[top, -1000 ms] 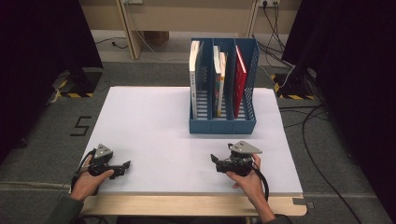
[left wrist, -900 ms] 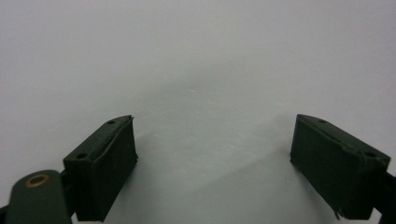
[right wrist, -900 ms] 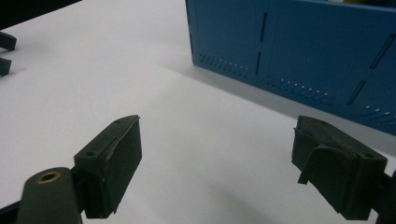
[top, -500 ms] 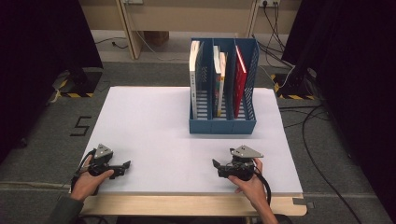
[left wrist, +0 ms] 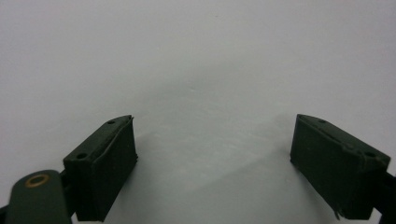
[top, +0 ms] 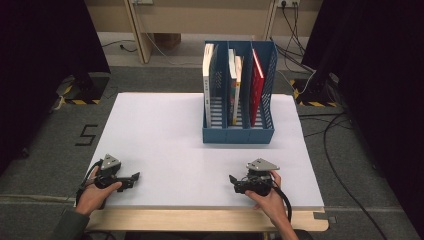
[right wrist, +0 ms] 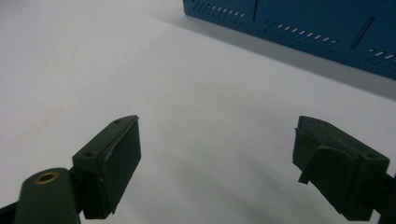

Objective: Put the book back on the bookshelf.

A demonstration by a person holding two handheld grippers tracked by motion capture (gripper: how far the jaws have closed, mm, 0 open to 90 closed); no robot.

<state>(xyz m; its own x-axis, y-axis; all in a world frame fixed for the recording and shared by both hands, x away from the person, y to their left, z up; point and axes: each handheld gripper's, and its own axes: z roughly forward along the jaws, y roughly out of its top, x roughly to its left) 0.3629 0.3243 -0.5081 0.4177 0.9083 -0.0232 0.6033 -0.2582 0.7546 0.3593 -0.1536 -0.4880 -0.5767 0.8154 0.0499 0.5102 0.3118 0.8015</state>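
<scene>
A blue three-slot file rack (top: 238, 134) stands at the back middle-right of the white table (top: 165, 140). Its left slot has a white book (top: 207, 75), its middle slot two thin books (top: 234, 82), its right slot a red book (top: 257, 85). My left gripper (top: 134, 177) rests near the front left edge, held by a hand, jaws wide open over bare table (left wrist: 205, 102). My right gripper (top: 233, 181) lies near the front right, jaws open and empty, pointing left. In the right gripper view the rack's blue wall (right wrist: 299, 23) runs across the top.
Cables (top: 345, 135) trail on the grey floor right of the table. Dark curtains stand at both sides. A wooden strip (top: 200, 220) edges the table's front. A "5" mark (top: 86, 135) lies on the floor at left.
My right gripper has shifted slightly toward the front edge. The left gripper and the rack have stayed put.
</scene>
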